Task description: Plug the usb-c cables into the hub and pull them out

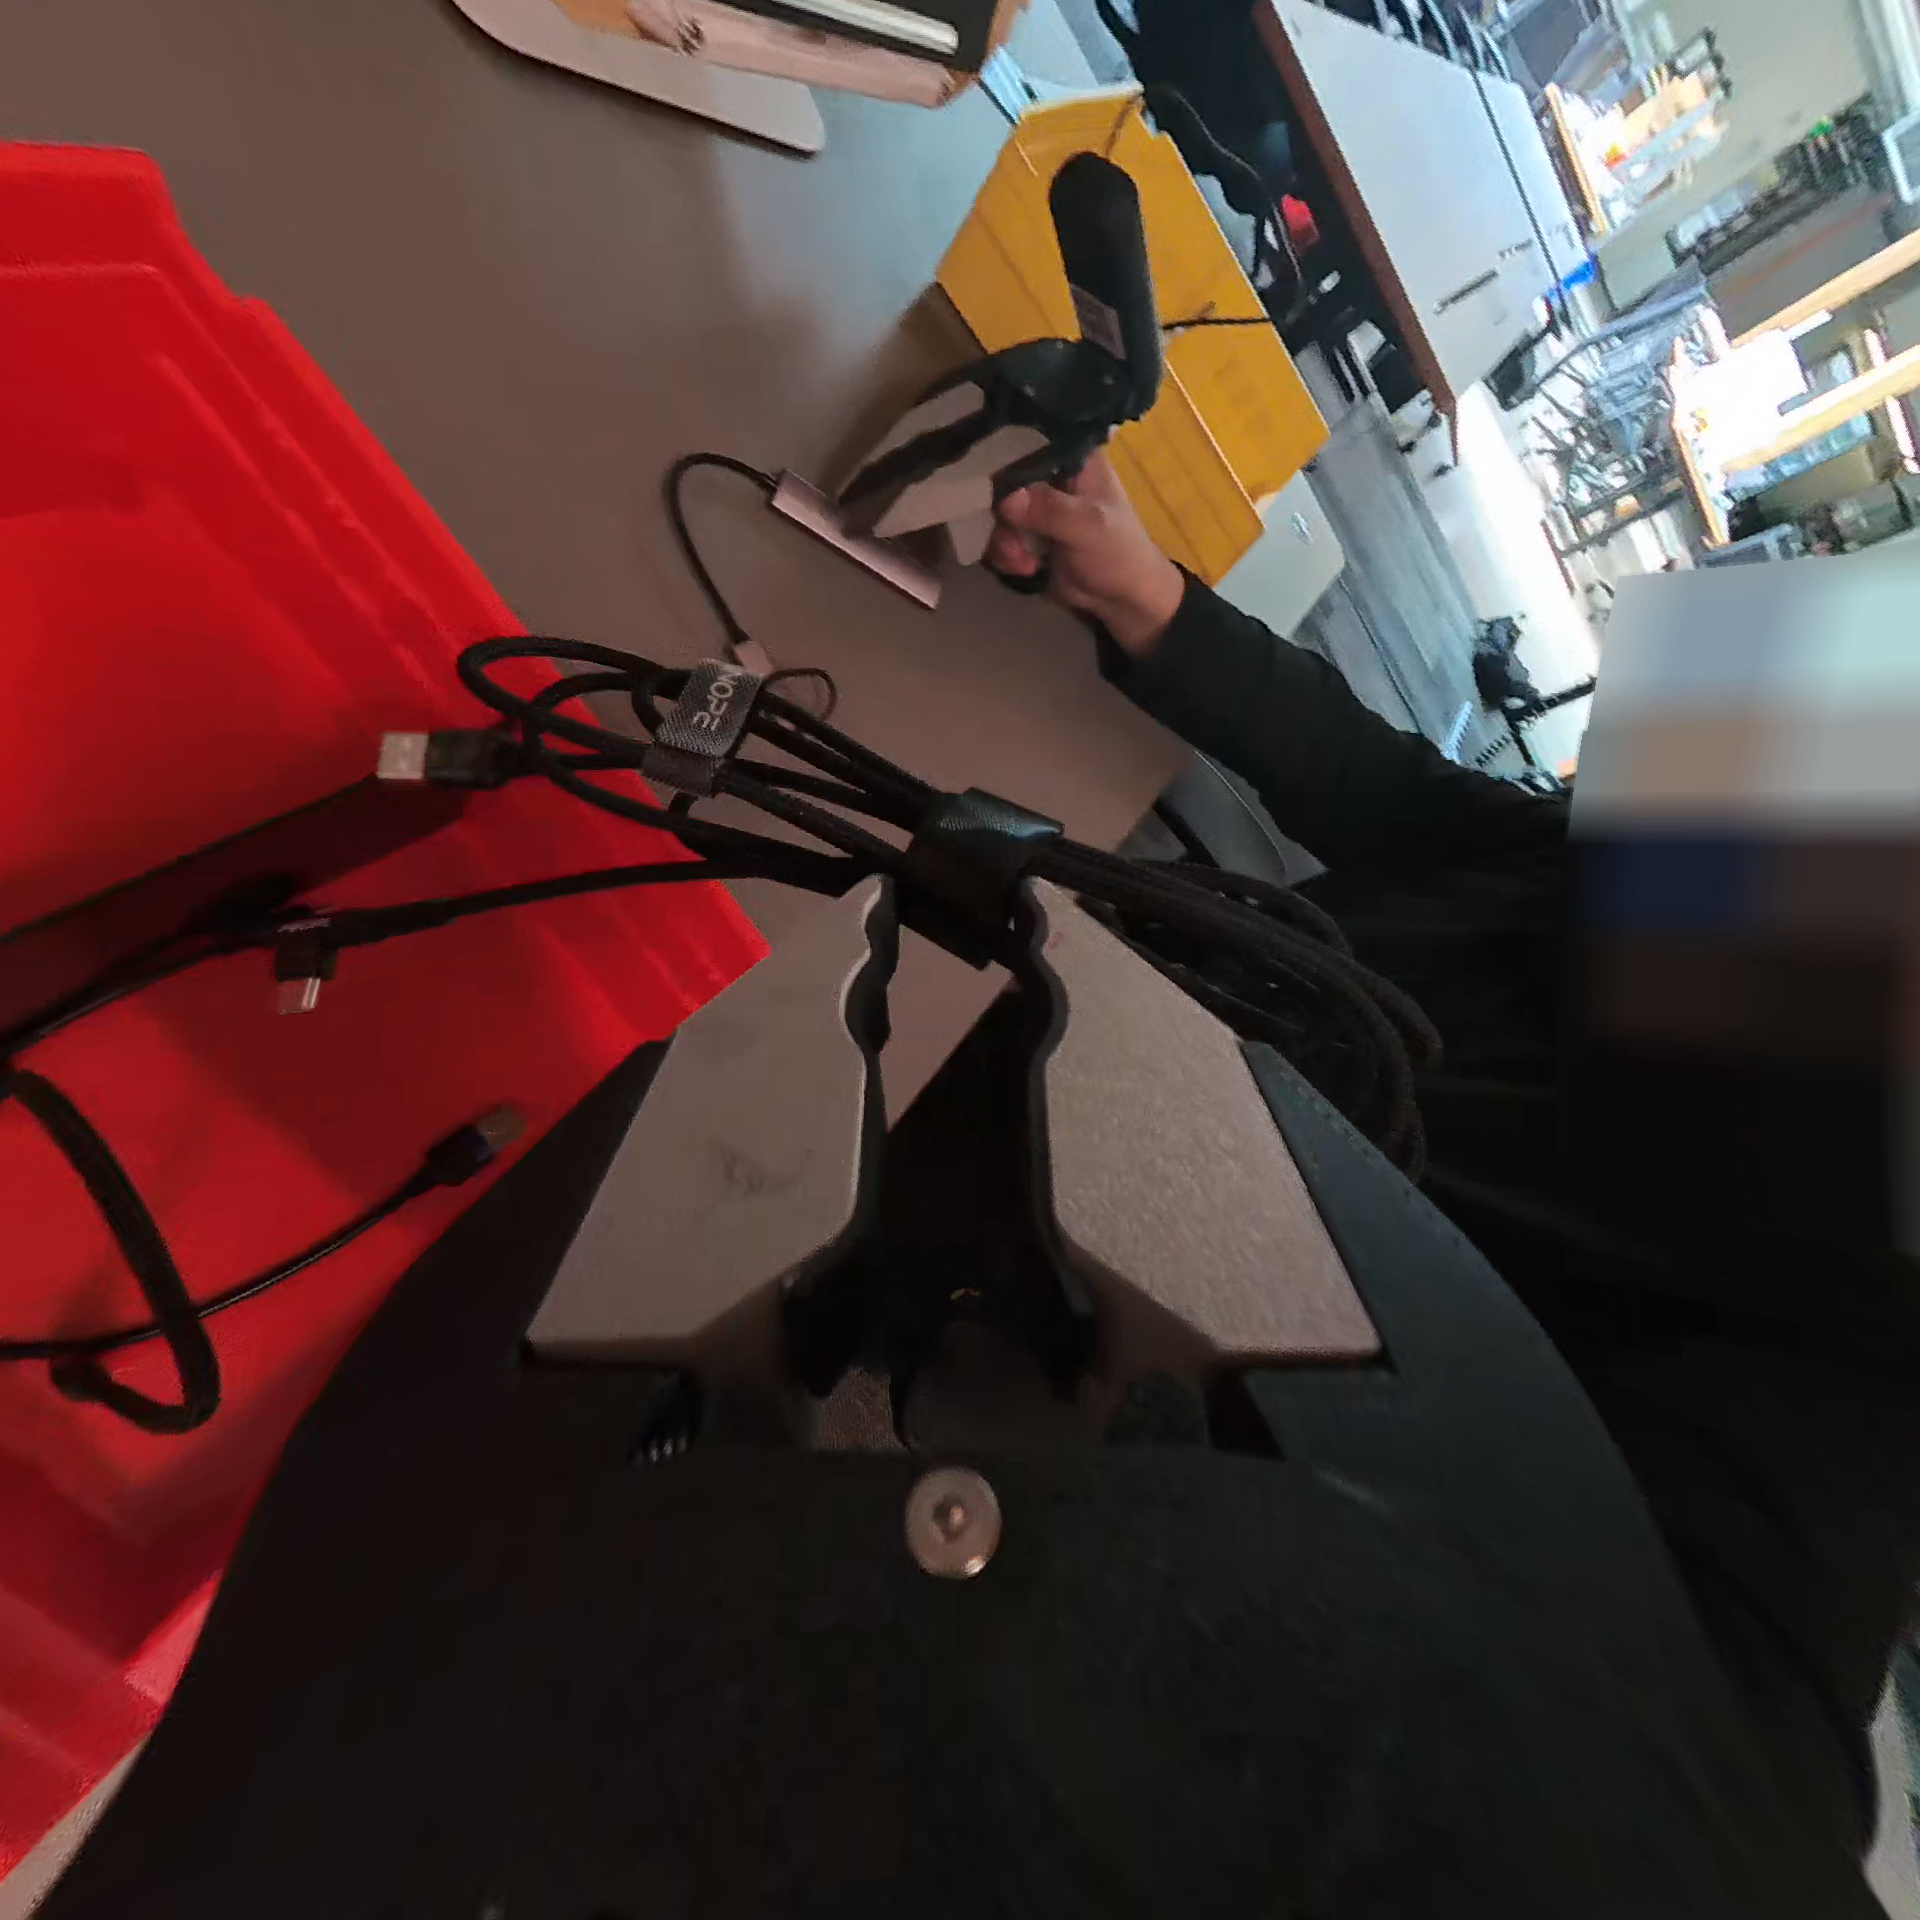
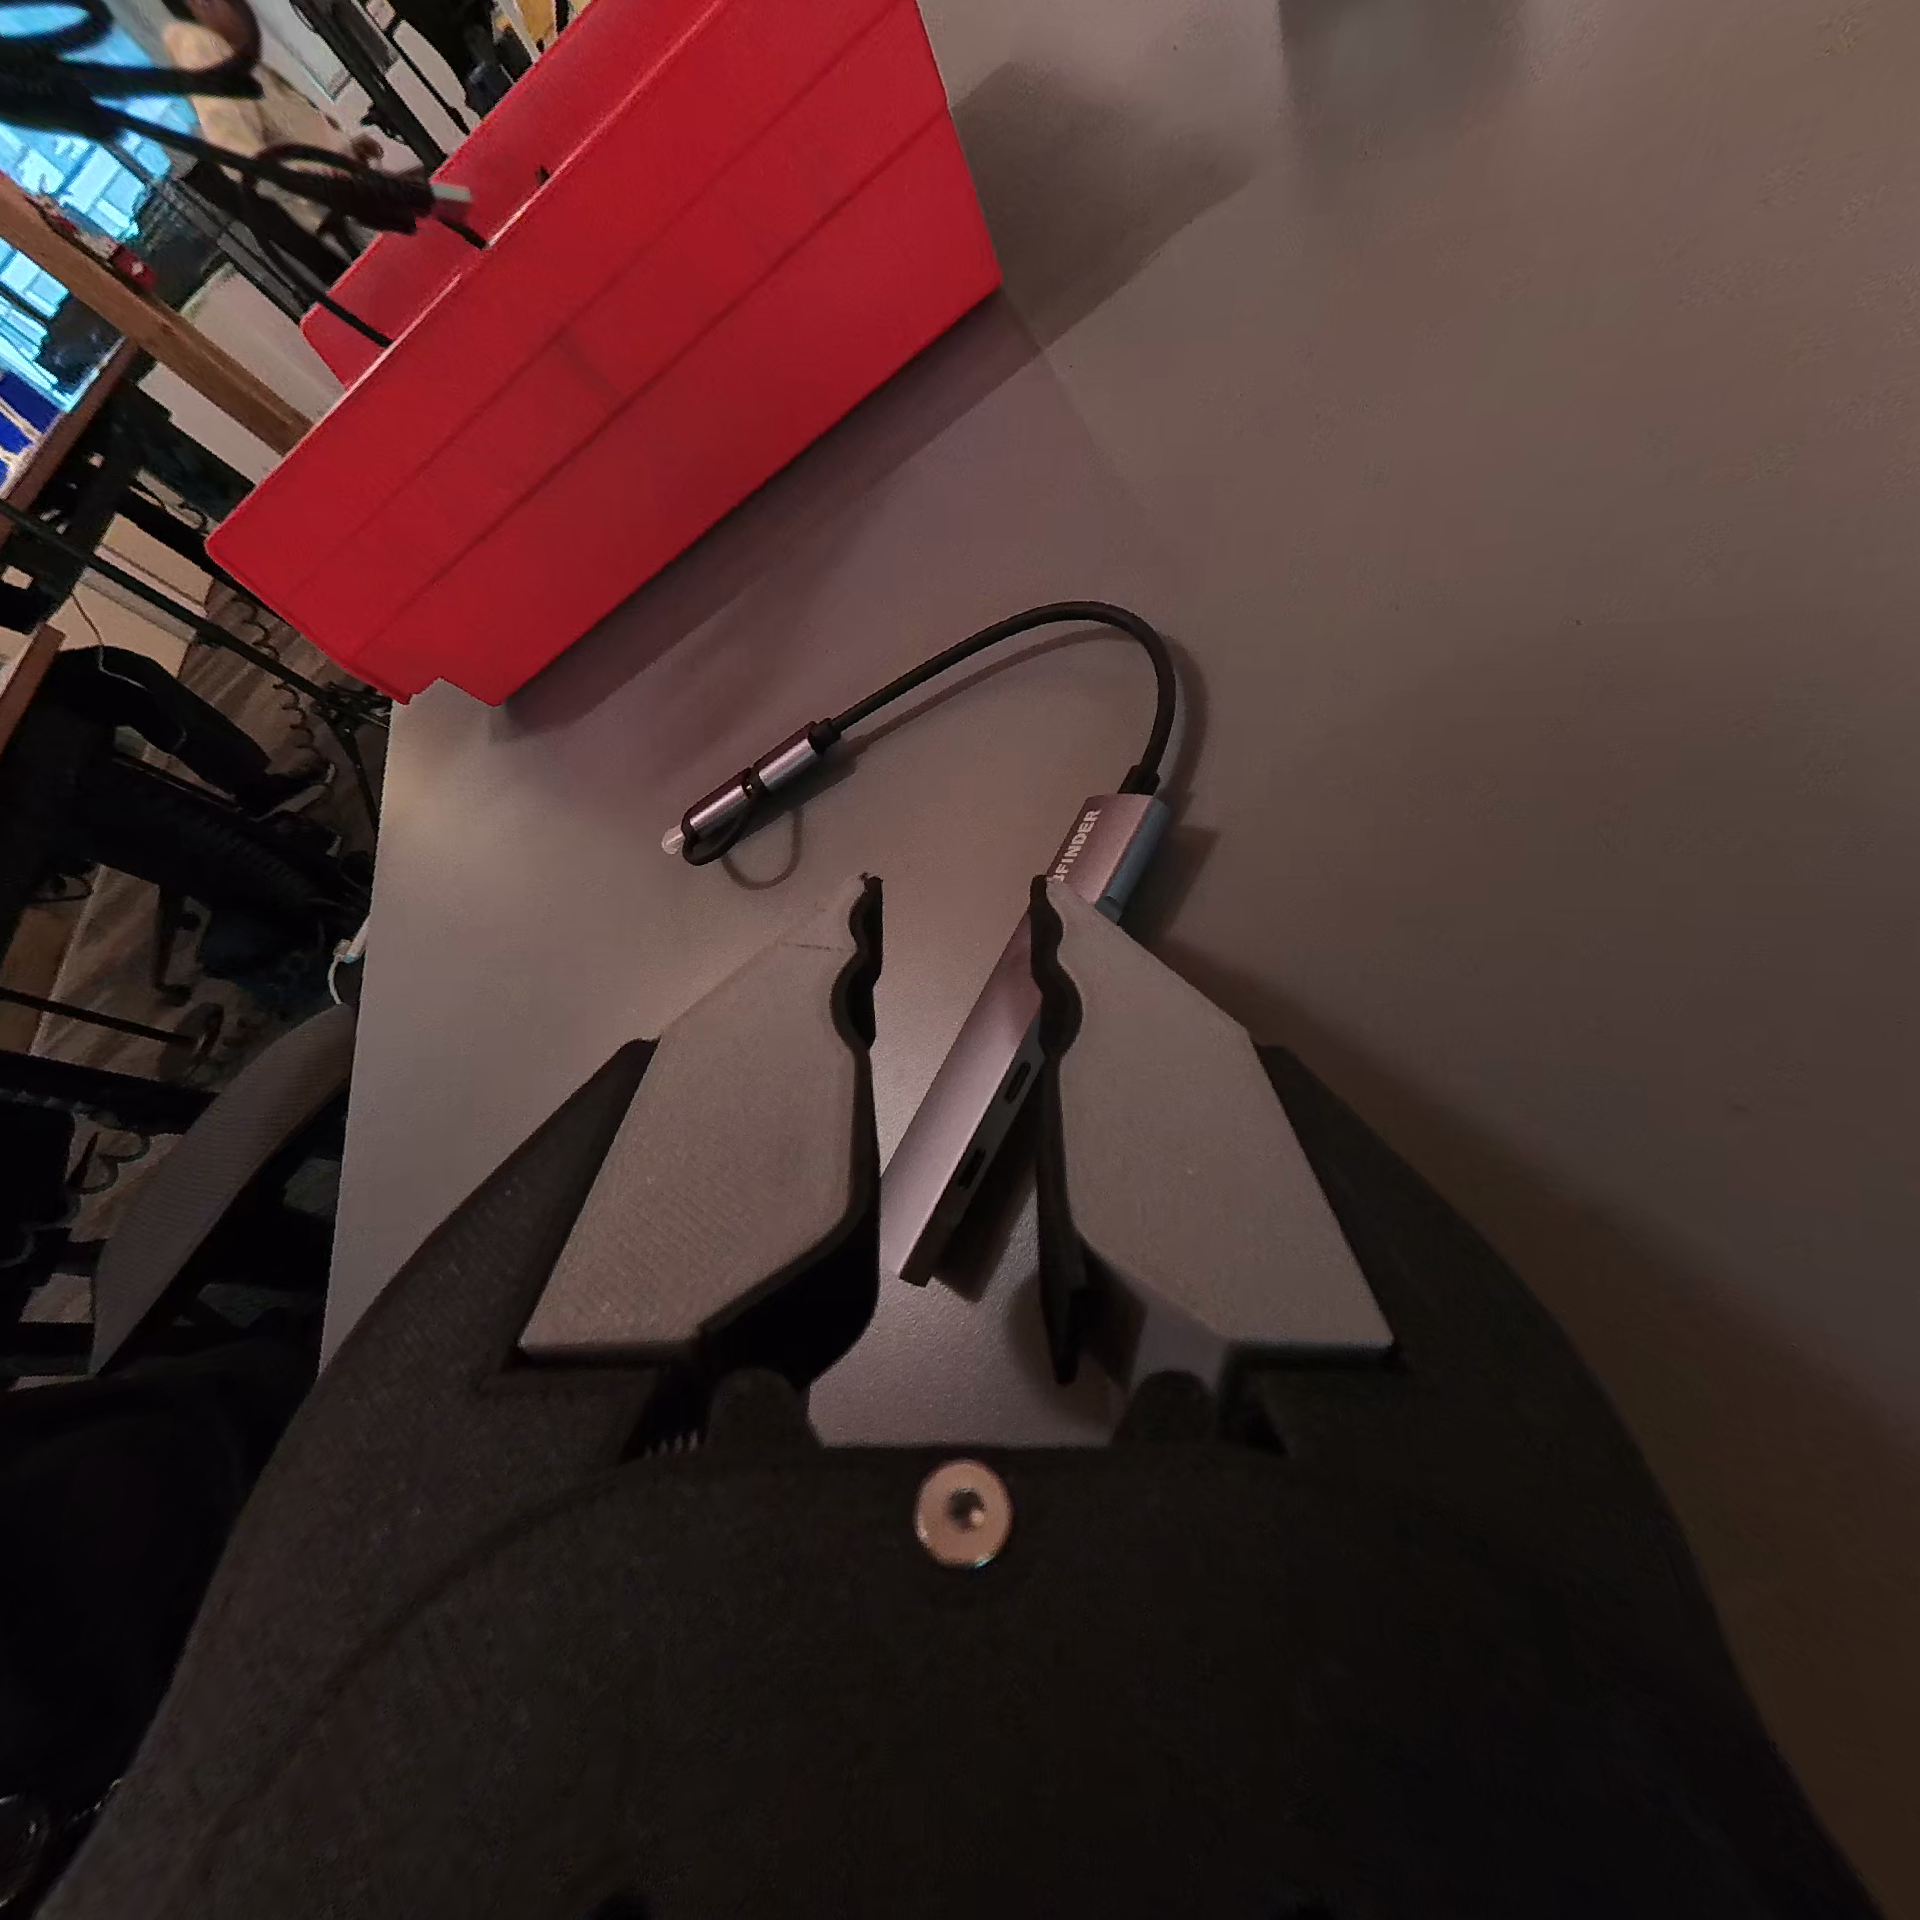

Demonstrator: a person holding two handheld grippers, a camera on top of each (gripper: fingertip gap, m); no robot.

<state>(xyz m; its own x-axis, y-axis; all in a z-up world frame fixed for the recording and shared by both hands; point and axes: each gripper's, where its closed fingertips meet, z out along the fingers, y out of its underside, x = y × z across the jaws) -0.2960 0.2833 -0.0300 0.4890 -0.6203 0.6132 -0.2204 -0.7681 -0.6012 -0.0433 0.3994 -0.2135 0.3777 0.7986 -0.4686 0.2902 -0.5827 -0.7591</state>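
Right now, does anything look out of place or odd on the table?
Yes. The left tongs hold a strapped cable bundle in the air, loose plugs dangling over the red bin. The hub lies askew between the open right tongs, nothing plugged into the ports that show.

Hub point(image 2: 977, 1101) on table point(image 2: 1455, 520), beside bin point(image 2: 644, 395).

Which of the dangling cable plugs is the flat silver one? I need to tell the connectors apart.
The plug highest in the left wrist view, jutting left from the strapped cable bundle over the red bin. The two plugs below it are smaller, with dark bodies.
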